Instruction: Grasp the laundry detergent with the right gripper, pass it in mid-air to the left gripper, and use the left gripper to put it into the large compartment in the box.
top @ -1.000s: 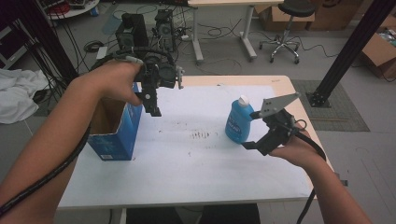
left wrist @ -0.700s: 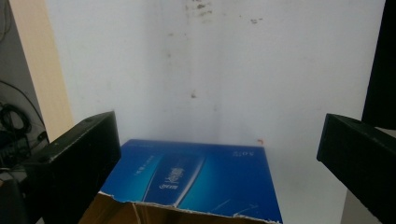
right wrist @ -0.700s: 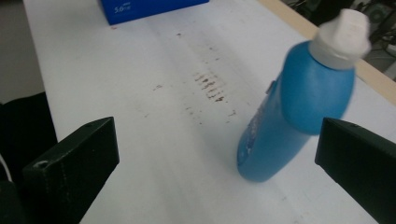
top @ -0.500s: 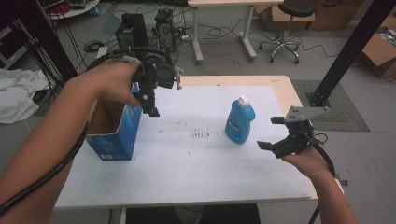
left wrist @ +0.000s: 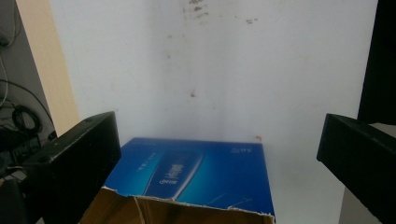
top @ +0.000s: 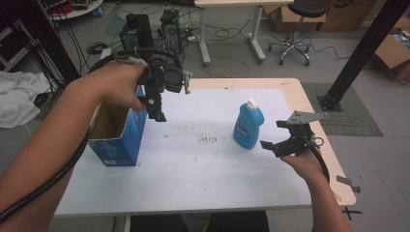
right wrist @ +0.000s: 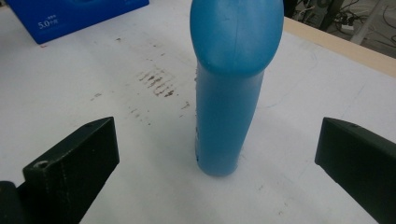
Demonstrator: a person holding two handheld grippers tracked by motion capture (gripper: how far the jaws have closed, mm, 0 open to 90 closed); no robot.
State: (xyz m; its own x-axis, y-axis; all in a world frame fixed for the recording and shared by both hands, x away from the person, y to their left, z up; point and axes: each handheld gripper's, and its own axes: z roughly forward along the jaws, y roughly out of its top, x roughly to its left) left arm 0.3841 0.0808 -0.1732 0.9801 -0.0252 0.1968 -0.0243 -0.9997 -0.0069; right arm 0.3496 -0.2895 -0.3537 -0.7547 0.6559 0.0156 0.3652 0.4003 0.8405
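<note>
Bench (top: 193,174): flat rectangular top, pale wood edge, covered by a smooth white sheet with a patch of dark scuff marks near its middle.

Box (top: 117,137): blue glossy cardboard carton, upright at the left side of the bench, top open with a ragged torn brown rim showing plain cardboard inside. In the left gripper view its printed blue face (left wrist: 196,175) lies directly below the jaws.

Bottle (top: 248,124): translucent blue plastic, flattened body with rounded shoulders and a white cap, standing upright on the white sheet right of centre, well apart from the box. In the right gripper view its smooth narrow side (right wrist: 224,116) stands between the jaws, touched by neither.

Left gripper (top: 158,107): black, held in the air above the box's right edge, jaws spread wide and grasping nothing.

Right gripper (top: 273,137): black with a grey three-cornered plate, just right of the bottle, jaws released and wide apart.
</note>
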